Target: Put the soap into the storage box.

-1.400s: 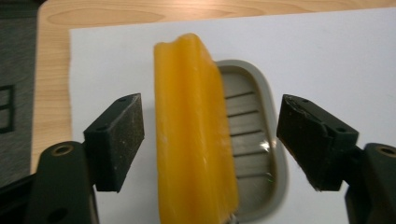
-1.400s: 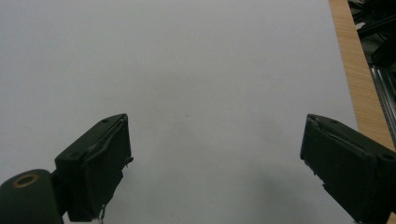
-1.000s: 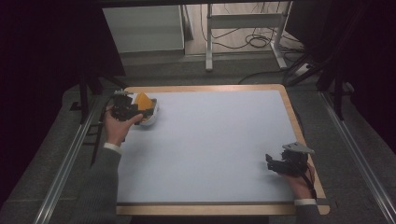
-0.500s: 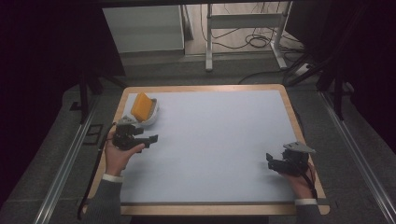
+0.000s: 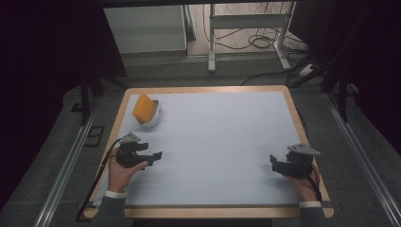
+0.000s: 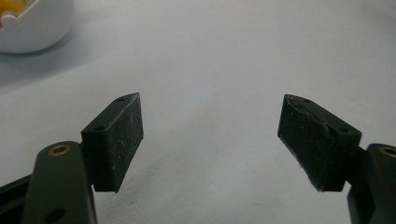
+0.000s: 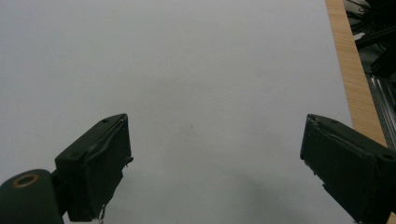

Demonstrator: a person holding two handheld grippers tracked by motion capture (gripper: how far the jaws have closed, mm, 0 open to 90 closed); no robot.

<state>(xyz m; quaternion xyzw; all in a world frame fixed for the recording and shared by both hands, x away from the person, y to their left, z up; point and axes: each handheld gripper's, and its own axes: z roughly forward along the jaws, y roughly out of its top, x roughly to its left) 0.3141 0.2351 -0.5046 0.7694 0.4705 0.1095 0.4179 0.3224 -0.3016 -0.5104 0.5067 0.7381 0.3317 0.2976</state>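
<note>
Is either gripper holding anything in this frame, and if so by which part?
Nothing is held. The left gripper and right gripper both have their jaws wide apart over bare table.

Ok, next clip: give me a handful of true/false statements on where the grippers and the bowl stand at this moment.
1. The left gripper holds the yellow sponge. False: its fingers are open and empty, and the sponge sits in the white bowl.
2. The right gripper is open with nothing between its fingers. True.
3. The white bowl sits near the table's far left corner. True.
4. Both grippers are at the far edge of the table. False: both are toward the near edge, one on each side.
5. The sponge stands tilted in the bowl. True.
</note>
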